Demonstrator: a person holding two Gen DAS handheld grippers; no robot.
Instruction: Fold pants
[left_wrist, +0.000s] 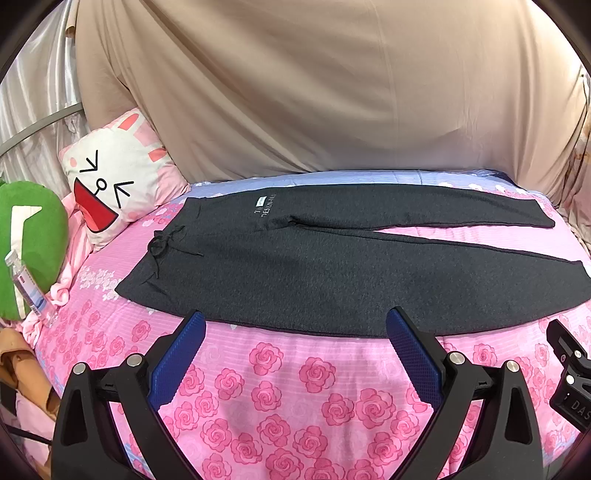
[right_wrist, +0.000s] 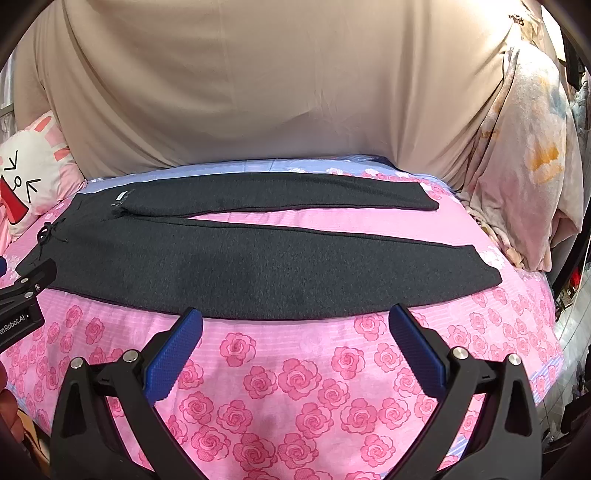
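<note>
Left gripper: jaws spread wide, nothing between the 2 blue pads, pointing forward and slightly down. Right gripper: same spread, 2 blue pads empty, same forward tilt. Both held side by side, level, apart from each other.

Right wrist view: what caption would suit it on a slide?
Open right gripper hovers before dark pants spread flat on a rose-print bedsheet.

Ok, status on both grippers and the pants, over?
Left gripper open, right gripper open, both empty. Dark grey pants flat on bedspread, legs splayed, unfolded. Nothing on them.
</note>
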